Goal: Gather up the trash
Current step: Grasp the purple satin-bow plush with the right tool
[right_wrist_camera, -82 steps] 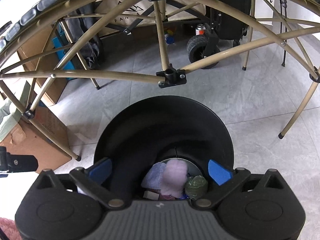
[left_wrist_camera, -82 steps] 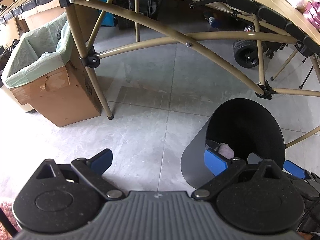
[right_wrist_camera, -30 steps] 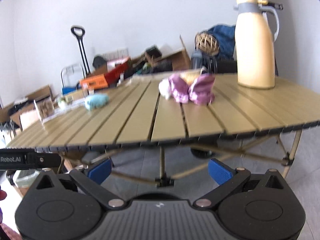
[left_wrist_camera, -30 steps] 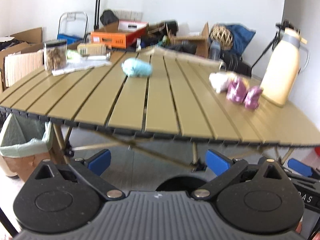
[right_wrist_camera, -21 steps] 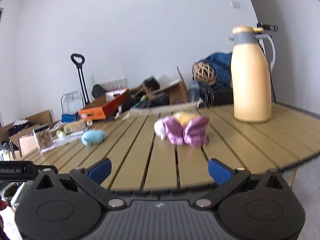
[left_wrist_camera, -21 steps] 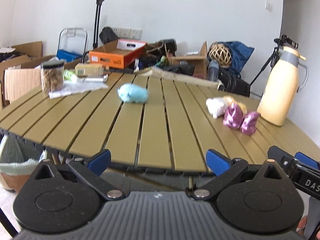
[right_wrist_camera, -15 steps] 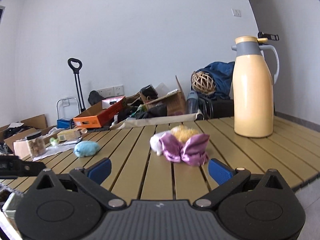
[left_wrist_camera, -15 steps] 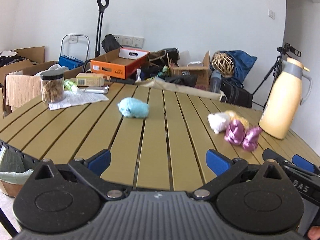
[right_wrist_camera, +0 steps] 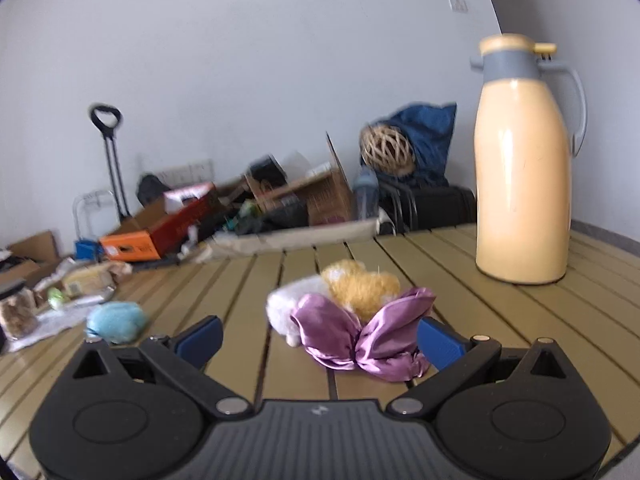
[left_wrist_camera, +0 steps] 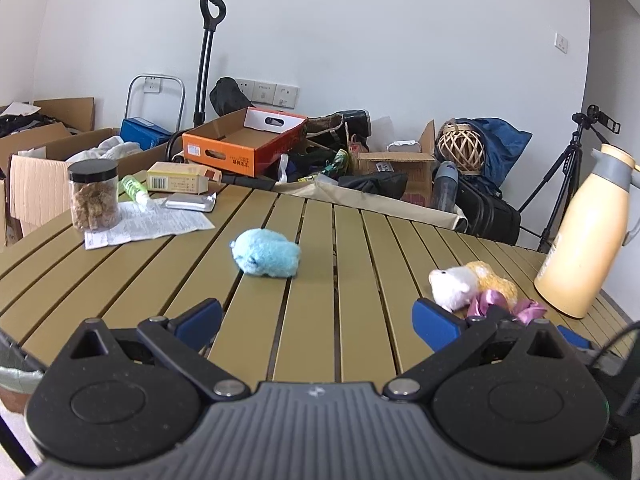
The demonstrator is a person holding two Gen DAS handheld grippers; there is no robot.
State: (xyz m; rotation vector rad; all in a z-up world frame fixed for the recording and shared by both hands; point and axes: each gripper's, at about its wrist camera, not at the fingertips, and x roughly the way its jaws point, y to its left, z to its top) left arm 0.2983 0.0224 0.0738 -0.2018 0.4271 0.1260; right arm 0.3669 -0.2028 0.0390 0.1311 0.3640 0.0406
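A purple satin bow (right_wrist_camera: 362,336) lies on the slatted tan table (right_wrist_camera: 500,320), against a white and yellow plush toy (right_wrist_camera: 344,292). My right gripper (right_wrist_camera: 318,338) is open, and the bow sits between its blue fingertips. My left gripper (left_wrist_camera: 316,318) is open over the table's near part with nothing between its fingers. A light blue plush toy (left_wrist_camera: 266,254) lies ahead of it, mid-table. The bow (left_wrist_camera: 502,306) and the white and yellow toy (left_wrist_camera: 472,282) show at the right in the left wrist view. The blue toy (right_wrist_camera: 116,320) is at the left in the right wrist view.
A tall cream thermos jug (right_wrist_camera: 520,168) stands at the table's right. At the far left are a jar with a black lid (left_wrist_camera: 94,194), a printed sheet (left_wrist_camera: 148,224), a small box (left_wrist_camera: 180,178) and a foil packet (left_wrist_camera: 190,202). Boxes, bags and a tripod (left_wrist_camera: 560,184) crowd the floor behind.
Both grippers rose from the black bin under the table to above the tabletop. Since half a second ago the right gripper has moved in on the purple bow. Both stayed open.
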